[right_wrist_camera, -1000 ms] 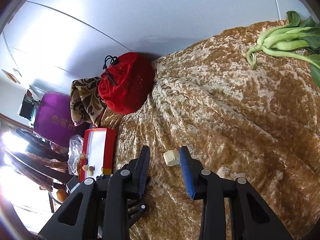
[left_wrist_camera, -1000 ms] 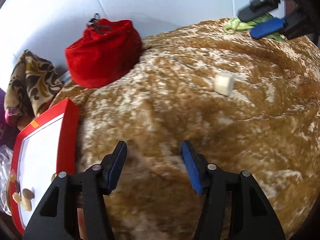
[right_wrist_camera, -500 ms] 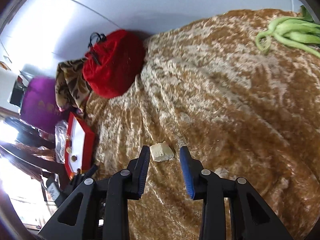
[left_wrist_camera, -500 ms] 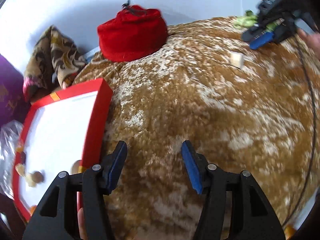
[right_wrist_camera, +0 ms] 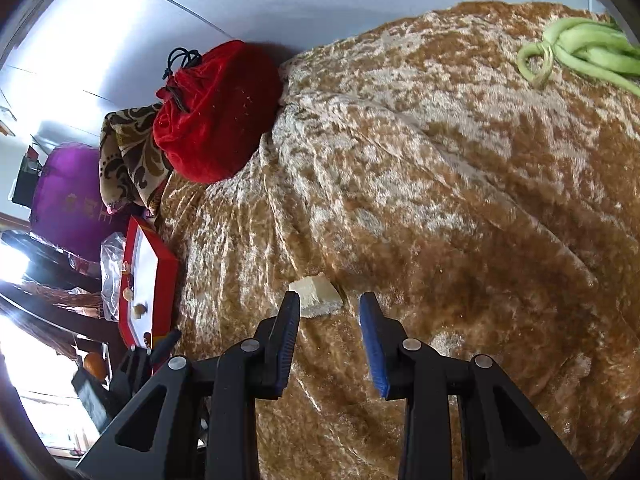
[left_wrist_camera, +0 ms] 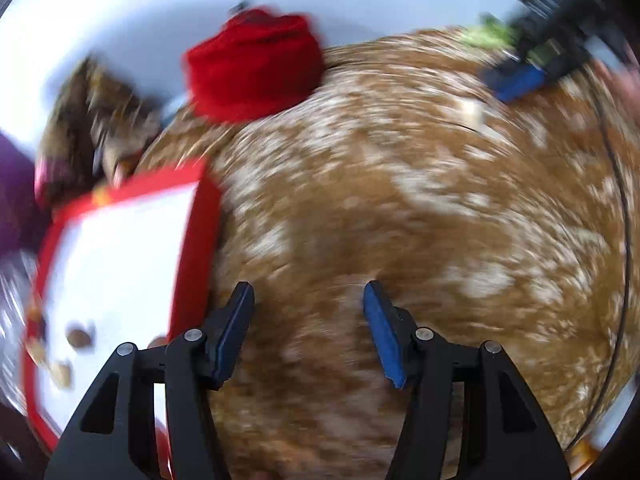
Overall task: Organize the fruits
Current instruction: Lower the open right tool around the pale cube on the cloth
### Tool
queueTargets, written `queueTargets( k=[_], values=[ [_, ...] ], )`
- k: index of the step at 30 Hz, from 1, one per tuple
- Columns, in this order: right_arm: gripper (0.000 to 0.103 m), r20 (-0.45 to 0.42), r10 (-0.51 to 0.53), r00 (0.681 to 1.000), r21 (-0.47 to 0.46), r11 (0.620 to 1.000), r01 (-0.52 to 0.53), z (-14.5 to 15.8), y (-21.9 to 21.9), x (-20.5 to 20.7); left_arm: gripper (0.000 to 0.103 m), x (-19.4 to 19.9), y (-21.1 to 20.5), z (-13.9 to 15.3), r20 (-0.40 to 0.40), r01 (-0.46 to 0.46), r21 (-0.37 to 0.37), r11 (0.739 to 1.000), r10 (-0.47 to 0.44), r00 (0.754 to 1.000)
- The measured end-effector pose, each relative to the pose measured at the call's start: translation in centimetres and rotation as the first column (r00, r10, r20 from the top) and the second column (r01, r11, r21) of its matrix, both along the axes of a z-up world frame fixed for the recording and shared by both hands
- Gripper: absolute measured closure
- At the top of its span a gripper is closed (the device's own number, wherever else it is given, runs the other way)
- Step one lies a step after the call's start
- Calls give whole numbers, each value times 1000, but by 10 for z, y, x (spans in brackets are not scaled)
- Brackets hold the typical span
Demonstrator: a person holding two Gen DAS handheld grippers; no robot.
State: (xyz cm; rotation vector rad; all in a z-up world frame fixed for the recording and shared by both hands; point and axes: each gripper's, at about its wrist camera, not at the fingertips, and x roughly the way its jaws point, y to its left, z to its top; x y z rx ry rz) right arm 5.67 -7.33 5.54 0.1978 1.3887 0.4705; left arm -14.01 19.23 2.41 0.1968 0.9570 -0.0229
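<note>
Right claw (right_wrist_camera: 329, 338) spread wide, holding nothing, with one pale cream-coloured cut chunk of fruit (right_wrist_camera: 316, 295) lying on the gold crushed-velvet cloth (right_wrist_camera: 460, 208) just beyond the tips, toward the left pad at about 11 o'clock; not yet gripped, touching or not impossible to tell. Left claw (left_wrist_camera: 308, 334) also wide and empty, hovering over bare cloth, with the red-rimmed shallow tray with a white floor (left_wrist_camera: 192, 240) at 10 o'clock.

Judged roughly partway through: several small brownish pieces (right_wrist_camera: 138, 309) already resting in the tray, about four or five, blur preventing a firm count. Left to do, seemingly: closing on the one loose chunk and carrying it to the tray at 9 o'clock of the right view.

Farther out: one red velvet drawstring pouch (right_wrist_camera: 218, 112) at 11 o'clock against the wall, one brown patterned folded fabric (right_wrist_camera: 128, 160) beside it, one purple cushion-like bundle (right_wrist_camera: 68, 196) behind. At 1 o'clock, one bunch of green leafy stalks (right_wrist_camera: 580, 52), well apart from everything else.
</note>
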Motion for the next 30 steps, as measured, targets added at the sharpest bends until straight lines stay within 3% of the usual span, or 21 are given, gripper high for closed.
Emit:
queueTargets(
  k=[3, 8, 16, 21, 30],
  values=[
    [69, 11, -12, 1000, 12, 1000, 12, 4, -1, 1, 49, 3, 14, 3, 4, -6, -76, 997, 7, 1000],
    [69, 16, -2, 1000, 7, 1000, 1, 5, 1, -1, 52, 10, 6, 6, -10, 29, -25, 999, -29, 1000],
    [69, 21, -2, 1000, 5, 1000, 2, 10, -3, -1, 53, 31, 28, 43, -16, 0, -155, 988, -2, 1000],
    [69, -28, -21, 999, 15, 1000, 21, -1, -9, 6, 53, 54, 33, 56, -79, 2, -167, 986, -16, 997],
    [69, -14, -7, 1000, -5, 1000, 7, -1, -10, 9, 53, 73, 37, 67, -161, 9, -171, 985, -36, 986]
  ],
)
